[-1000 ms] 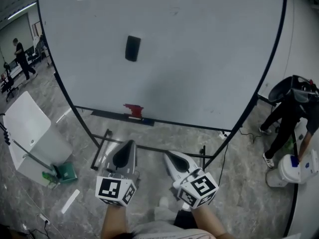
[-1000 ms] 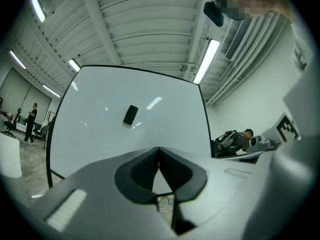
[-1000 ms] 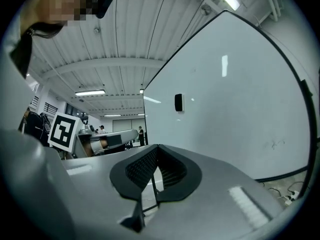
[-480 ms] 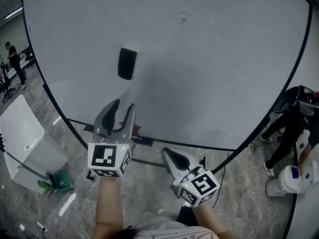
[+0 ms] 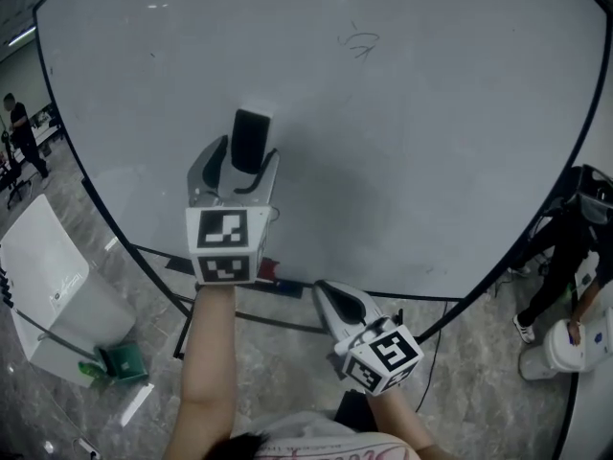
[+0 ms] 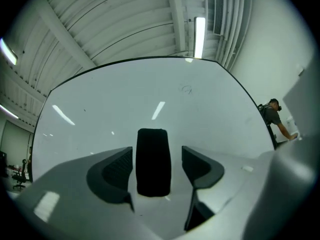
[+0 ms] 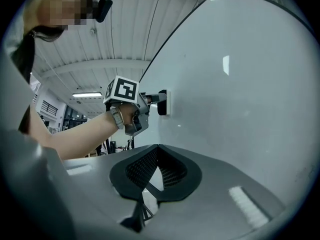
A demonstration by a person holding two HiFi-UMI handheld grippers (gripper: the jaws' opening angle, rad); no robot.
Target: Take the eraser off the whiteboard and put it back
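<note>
Far left: a person (image 5: 17, 127) stands back in the room. A white panel (image 5: 48, 266) leans on the grey floor (image 5: 287, 353), with a small green box (image 5: 123, 360) at its foot.

Left tool (image 5: 244, 156): raised, up at the whiteboard (image 5: 412, 142), marker cube (image 5: 228, 245) facing the head camera. Jaws have just been opening and are spread wide. The black eraser (image 5: 251, 140) sits between them, upright, stuck to the board left of centre. The left gripper view shows a gap on each side of the eraser, so the pads aren't pressing on it. Eraser is on the board, not lifted. The right gripper view from the side agrees: left tool's tips at the board surface, eraser at their end.

Below the left cube: something red (image 5: 268, 274) on the board's tray, partly hidden, can't tell what.

Right tool (image 5: 324, 293): low, near the board's bottom edge, well apart from the eraser. Jaws pressed together, nothing in them.

Upper board, right of centre: a small pen scribble (image 5: 361, 43). Rest of the surface looks clean apart from light reflections.

Far right: another person (image 5: 575, 247), bent over past the board's edge.
</note>
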